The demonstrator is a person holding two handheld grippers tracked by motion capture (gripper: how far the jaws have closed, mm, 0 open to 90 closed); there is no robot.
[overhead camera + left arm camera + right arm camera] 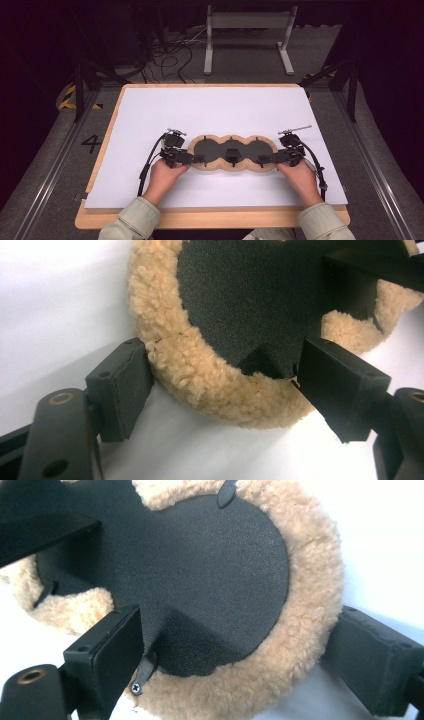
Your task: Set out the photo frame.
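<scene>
Currently fleece-edged three-lobed pad [232, 153] lies flat at near-centre of white table [150, 110]. Left gripper [192, 159] jaws straddle left lobe edge, right gripper [266, 160] jaws straddle right lobe edge; neither clamped. Grasp and lift remain.

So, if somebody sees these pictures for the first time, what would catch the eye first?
Probably the long three-lobed pad with a tan fleece rim and black centre, lying near the front edge of the white table. Next, the left gripper and right gripper at its two ends, each held in a hand. In each gripper view, the black fingers stand on either side of the fleece rim.
</scene>
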